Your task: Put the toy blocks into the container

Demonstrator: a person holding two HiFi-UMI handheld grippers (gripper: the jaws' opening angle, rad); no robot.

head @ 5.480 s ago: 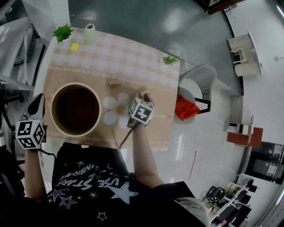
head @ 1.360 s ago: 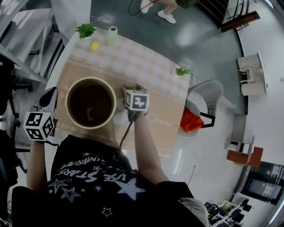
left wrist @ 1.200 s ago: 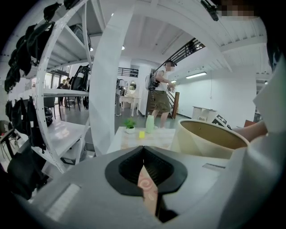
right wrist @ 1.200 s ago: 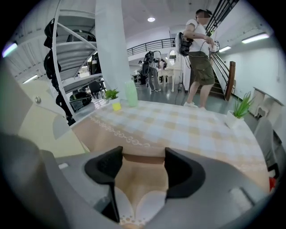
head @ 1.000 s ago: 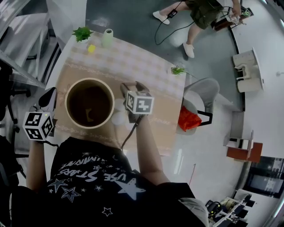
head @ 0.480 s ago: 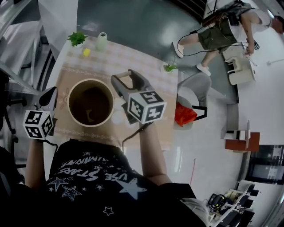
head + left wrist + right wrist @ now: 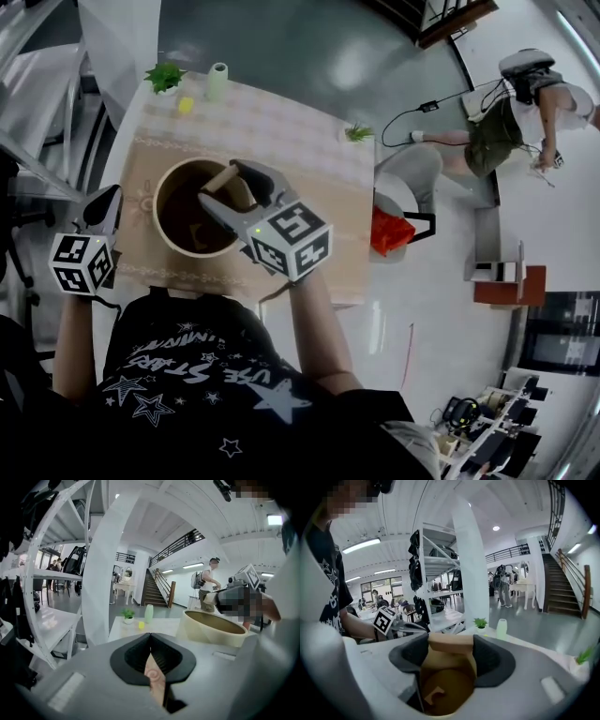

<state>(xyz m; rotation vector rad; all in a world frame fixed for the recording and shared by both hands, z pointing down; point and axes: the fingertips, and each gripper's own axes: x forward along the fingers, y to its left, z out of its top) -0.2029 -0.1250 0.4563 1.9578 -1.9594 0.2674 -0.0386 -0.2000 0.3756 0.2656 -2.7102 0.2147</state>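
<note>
A round beige container (image 7: 167, 184) stands on the table's left half. My right gripper (image 7: 228, 183) hangs over its opening, shut on a tan wooden toy block (image 7: 220, 178). In the right gripper view that block (image 7: 451, 644) spans the gap between the two dark pads, with the container's brown inside (image 7: 454, 686) straight below. Another small block (image 7: 433, 695) lies on the container's floor (image 7: 199, 232). My left gripper (image 7: 105, 197) is held off the table's left edge, shut and empty; in its own view the jaws (image 7: 151, 637) meet, with the container (image 7: 213, 627) ahead to the right.
A small potted plant (image 7: 165, 77), a pale green vase (image 7: 217, 81) and a yellow item (image 7: 186, 105) stand at the table's far left corner. Another plant (image 7: 359, 134) sits at the far right corner. A chair with a red thing (image 7: 389, 232) stands right of the table. White shelving (image 7: 51, 573) rises at the left.
My right gripper has swung left and lower, from beside the container to over its opening, with the block in its jaws. The left gripper has stayed put. A person beyond the table walked right.
</note>
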